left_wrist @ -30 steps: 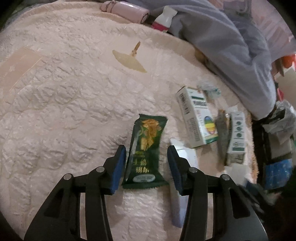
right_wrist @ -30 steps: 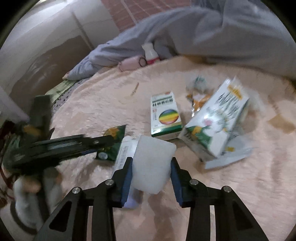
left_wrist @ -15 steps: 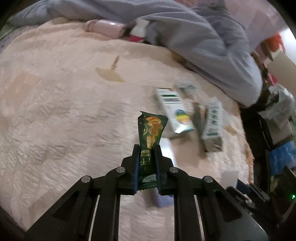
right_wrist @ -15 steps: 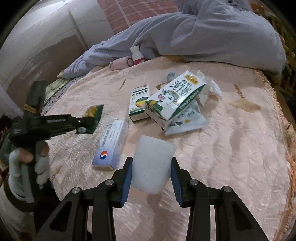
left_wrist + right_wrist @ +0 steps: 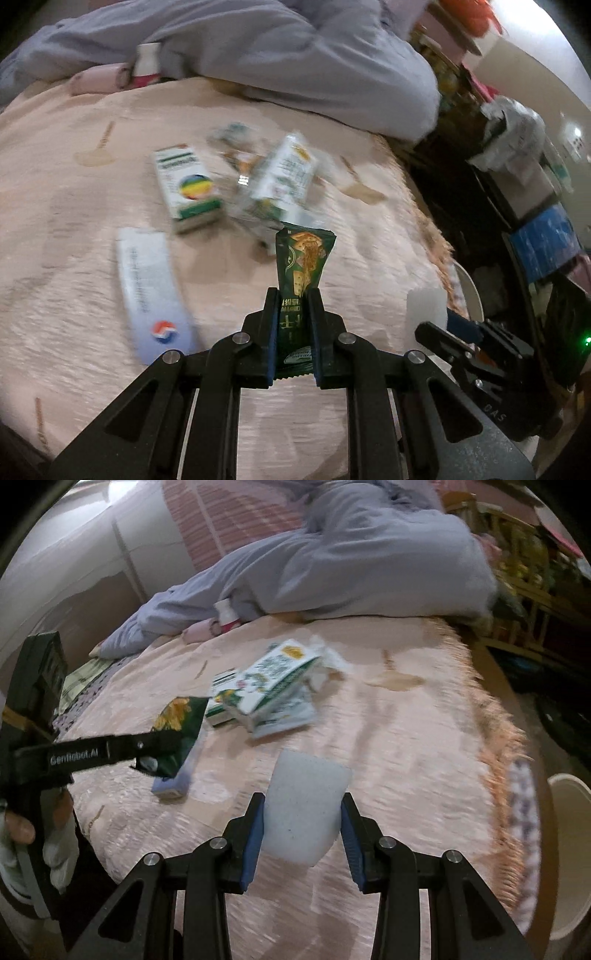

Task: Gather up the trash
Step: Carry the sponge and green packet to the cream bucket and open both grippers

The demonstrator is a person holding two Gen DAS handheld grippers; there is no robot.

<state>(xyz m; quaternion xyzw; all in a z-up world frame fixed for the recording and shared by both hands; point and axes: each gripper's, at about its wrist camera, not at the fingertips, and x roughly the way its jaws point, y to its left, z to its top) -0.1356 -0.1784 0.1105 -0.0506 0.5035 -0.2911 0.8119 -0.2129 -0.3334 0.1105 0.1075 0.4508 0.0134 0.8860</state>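
Peach quilted bed (image 5: pixel 424 738), grey duvet (image 5: pixel 351 565), pale wardrobe (image 5: pixel 74 565) behind.

Open pink bedspread (image 5: pixel 406 746) near the fringed edge; blocked farther in by heaped cartons (image 5: pixel 266 686), long box (image 5: pixel 151 291), grey blanket (image 5: pixel 351 568).

A dark green wrapper (image 5: pixel 301 273) printed with golden crackers is noted in the black, blue-padded left gripper (image 5: pixel 293 328). A plain white block (image 5: pixel 304 808) is recorded in the right gripper (image 5: pixel 303 834). Beyond, the bedspread (image 5: pixel 406 746) is pale pink, quilted.
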